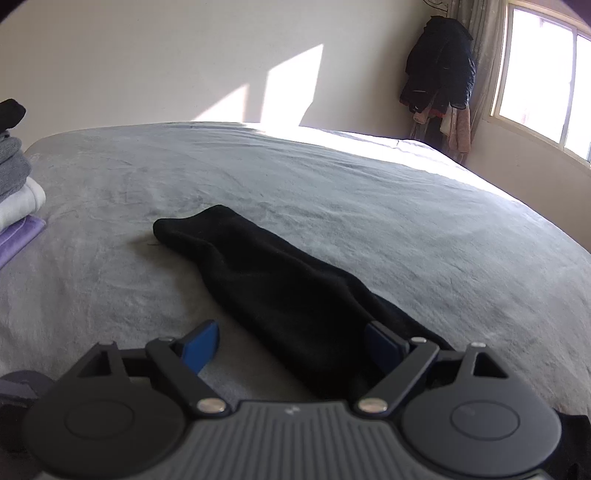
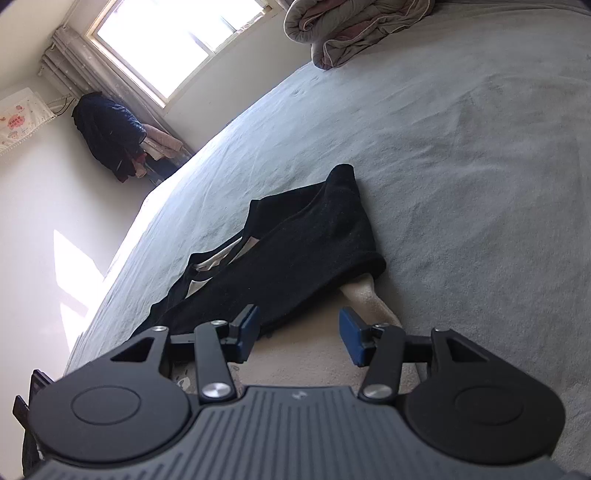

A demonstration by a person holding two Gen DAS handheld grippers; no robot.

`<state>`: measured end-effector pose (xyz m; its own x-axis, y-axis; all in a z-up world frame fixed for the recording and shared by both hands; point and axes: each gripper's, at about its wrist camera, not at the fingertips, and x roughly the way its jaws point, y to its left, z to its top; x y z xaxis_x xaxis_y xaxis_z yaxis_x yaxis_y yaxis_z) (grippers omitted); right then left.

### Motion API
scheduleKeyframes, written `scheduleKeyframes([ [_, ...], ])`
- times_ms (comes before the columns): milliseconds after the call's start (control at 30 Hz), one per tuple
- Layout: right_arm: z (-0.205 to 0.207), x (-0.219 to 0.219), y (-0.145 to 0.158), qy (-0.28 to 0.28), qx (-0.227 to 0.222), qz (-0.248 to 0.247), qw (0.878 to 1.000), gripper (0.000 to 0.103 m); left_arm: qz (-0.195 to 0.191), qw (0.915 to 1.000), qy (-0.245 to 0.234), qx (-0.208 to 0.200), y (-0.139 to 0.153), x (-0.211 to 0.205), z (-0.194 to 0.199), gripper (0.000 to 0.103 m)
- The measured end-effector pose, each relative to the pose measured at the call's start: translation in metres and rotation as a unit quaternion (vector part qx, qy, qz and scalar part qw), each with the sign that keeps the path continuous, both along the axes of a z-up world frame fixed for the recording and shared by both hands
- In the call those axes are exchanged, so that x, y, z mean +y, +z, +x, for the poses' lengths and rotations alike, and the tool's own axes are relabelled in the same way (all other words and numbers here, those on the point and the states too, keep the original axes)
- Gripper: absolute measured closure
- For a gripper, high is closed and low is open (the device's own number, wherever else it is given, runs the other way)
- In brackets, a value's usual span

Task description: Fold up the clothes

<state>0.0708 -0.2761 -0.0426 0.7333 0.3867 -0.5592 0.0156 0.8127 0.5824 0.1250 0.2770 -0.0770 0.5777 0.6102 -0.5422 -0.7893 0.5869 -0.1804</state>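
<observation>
Black garment (image 1: 266,280) laid out long and narrow on the grey bed (image 1: 406,221), running in the left wrist view from a rounded end at centre-left of the frame down to lower right, where it passes under and between the spread blue pads of the left tongs (image 1: 291,347). Left tongs wide open, gripping nothing, though the right-hand pad sits on or just over the cloth (contact not certain). Long axis thus slanting away from these tongs toward upper left.

In the right wrist view, same garment (image 2: 295,243) stretching from mid-frame down toward lower left, a pale lining or second layer (image 2: 221,254) showing at an opening. Right tongs (image 2: 299,332) also open wide and empty, left pad just at the dark cloth's edge, right pad over a cream piece (image 2: 365,295) poking from beneath the black hem. Both tongs close to the garment; left nearer the end, right nearer a side edge, as far as can be judged.

Stack of folded items (image 1: 16,177) at the left edge of the left view, cut off by the frame. Rumpled duvet (image 2: 351,29) at the top of the right view. Hard to tell: what kind of garment, whether already folded once lengthwise or merely lying bunched, and what the cream piece belongs to.
</observation>
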Motion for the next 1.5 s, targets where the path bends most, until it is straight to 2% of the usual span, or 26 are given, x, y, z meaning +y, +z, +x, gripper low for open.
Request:
scheduleKeyframes([
  [33, 0.001, 0.003, -0.002, 0.005, 0.001, -0.005, 1.0, 0.05, -0.004, 0.9999, 0.007, -0.013, 0.0, 0.001, -0.001, 0.019],
  [100, 0.002, 0.006, -0.006, 0.015, 0.005, -0.009, 1.0, 0.05, -0.01, 0.9991, 0.022, -0.034, 0.0, 0.004, -0.002, 0.032],
  [133, 0.003, 0.008, -0.008, 0.018, 0.008, -0.011, 1.0, 0.05, -0.013, 0.9988, 0.027, -0.038, 0.0, 0.005, -0.001, 0.051],
  [167, 0.004, 0.009, -0.009, 0.019, 0.009, -0.014, 1.0, 0.05, -0.013, 0.9987, 0.032, -0.037, 0.001, 0.005, -0.001, 0.066],
  [200, 0.005, 0.01, -0.011, 0.021, 0.009, -0.018, 1.0, 0.05, -0.009, 0.9987, 0.038, -0.031, 0.002, 0.005, 0.001, 0.073],
  [233, 0.005, 0.011, -0.011, 0.021, 0.008, -0.02, 1.0, 0.05, -0.004, 0.9988, 0.041, -0.028, 0.003, 0.004, 0.001, 0.086],
  [267, 0.006, 0.011, -0.011, 0.021, 0.007, -0.022, 1.0, 0.05, 0.0, 0.9988, 0.039, -0.029, 0.004, 0.002, 0.001, 0.094],
  [300, 0.006, 0.011, -0.011, 0.021, 0.006, -0.025, 0.999, 0.05, 0.005, 0.9989, 0.037, -0.03, 0.006, 0.001, 0.001, 0.096],
  [433, 0.005, 0.012, -0.01, 0.019, 0.002, -0.029, 0.999, 0.05, 0.017, 0.9984, 0.025, -0.048, 0.015, -0.005, -0.001, 0.097],
  [667, 0.004, 0.008, -0.005, 0.011, -0.006, -0.023, 1.0, 0.05, -0.003, 0.9931, -0.019, -0.116, 0.047, -0.018, -0.012, 0.097],
  [833, 0.003, 0.007, 0.0, 0.007, -0.013, -0.019, 1.0, 0.05, -0.004, 0.9872, -0.054, -0.15, 0.073, -0.035, -0.018, 0.097],
  [1233, 0.002, 0.002, 0.009, 0.0, -0.029, -0.008, 1.0, 0.05, -0.001, 0.9666, -0.155, -0.204, 0.133, -0.099, -0.022, 0.097],
  [1500, 0.002, -0.001, 0.015, -0.003, -0.037, 0.001, 0.999, 0.05, 0.0, 0.9513, -0.226, -0.21, 0.144, -0.154, -0.011, 0.097],
])
